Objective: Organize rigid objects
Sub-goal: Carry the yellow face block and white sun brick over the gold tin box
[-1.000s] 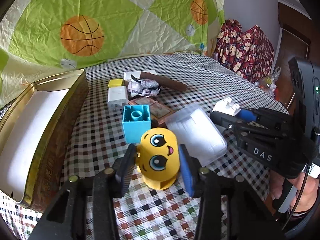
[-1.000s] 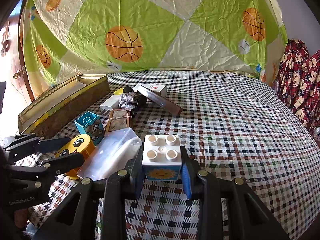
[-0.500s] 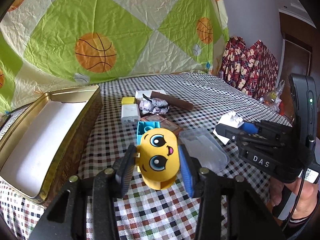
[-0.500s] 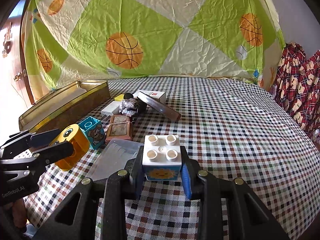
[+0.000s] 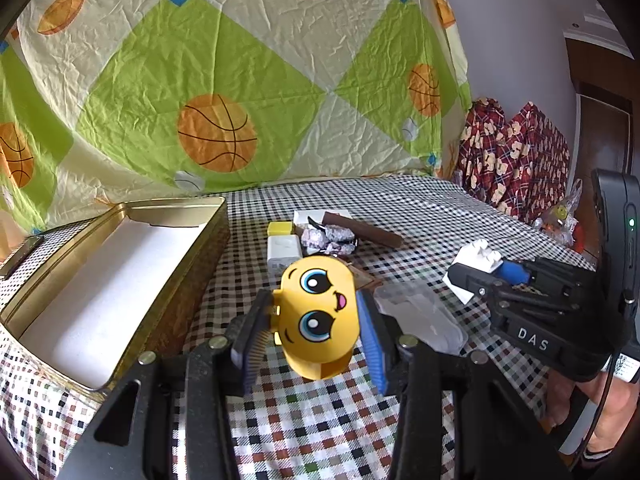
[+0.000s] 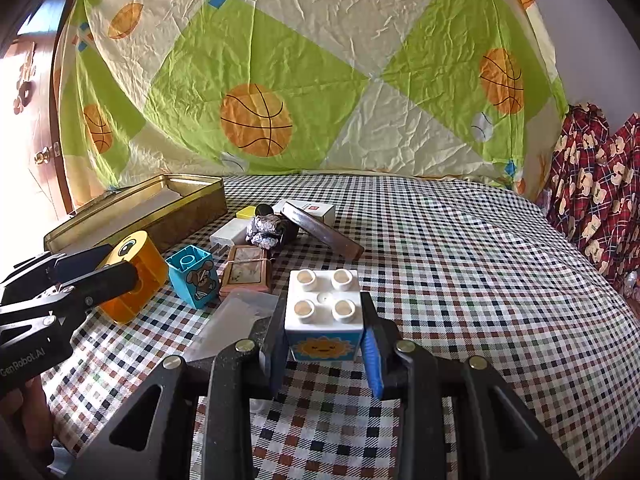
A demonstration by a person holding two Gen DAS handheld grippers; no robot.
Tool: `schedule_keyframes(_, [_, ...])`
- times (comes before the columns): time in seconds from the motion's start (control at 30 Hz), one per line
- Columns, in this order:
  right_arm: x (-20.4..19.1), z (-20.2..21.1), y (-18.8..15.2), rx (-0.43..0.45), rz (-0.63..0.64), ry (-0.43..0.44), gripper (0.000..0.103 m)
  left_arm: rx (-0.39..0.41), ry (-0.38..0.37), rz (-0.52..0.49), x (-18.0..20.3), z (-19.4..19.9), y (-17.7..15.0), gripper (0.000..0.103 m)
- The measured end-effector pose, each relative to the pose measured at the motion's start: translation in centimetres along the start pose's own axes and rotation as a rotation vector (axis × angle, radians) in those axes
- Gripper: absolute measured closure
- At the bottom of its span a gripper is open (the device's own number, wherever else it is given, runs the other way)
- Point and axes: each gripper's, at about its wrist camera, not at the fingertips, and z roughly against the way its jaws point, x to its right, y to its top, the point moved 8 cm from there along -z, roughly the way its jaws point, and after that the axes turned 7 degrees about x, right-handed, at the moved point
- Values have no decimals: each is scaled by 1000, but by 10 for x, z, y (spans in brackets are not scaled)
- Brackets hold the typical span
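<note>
1. The left gripper (image 5: 316, 328) is closed partway on a yellow plastic toy block with a cartoon face (image 5: 316, 316), one pad pressing each side; the block hangs tilted, clear of the checked tablecloth (image 5: 320, 420).
2. The right gripper (image 6: 324, 340) clamps a white four-stud plastic brick with a sun picture (image 6: 323, 320) between its narrowly parted pads.
3. From the left wrist camera, the open gold metal tin with a white lining (image 5: 108, 280) lies at 9 o'clock from the yellow block, near it.
4. At 12 o'clock beyond that block sit a white rectangular block (image 5: 282, 250), a small yellow block (image 5: 280, 228), a crumpled foil lump (image 5: 326, 238) and a brown flat bar (image 5: 360, 232).
5. From the right wrist camera, a blue plastic brick with a bear picture (image 6: 194, 276) stands at 10 o'clock from the white brick, beside a clear plastic lid (image 6: 236, 316).
</note>
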Motion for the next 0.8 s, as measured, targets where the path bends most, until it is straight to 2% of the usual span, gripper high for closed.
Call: schedule_keyframes(0.8, [0,11,4,90,6,-9,69,93,52,-4,-6,15,7,61])
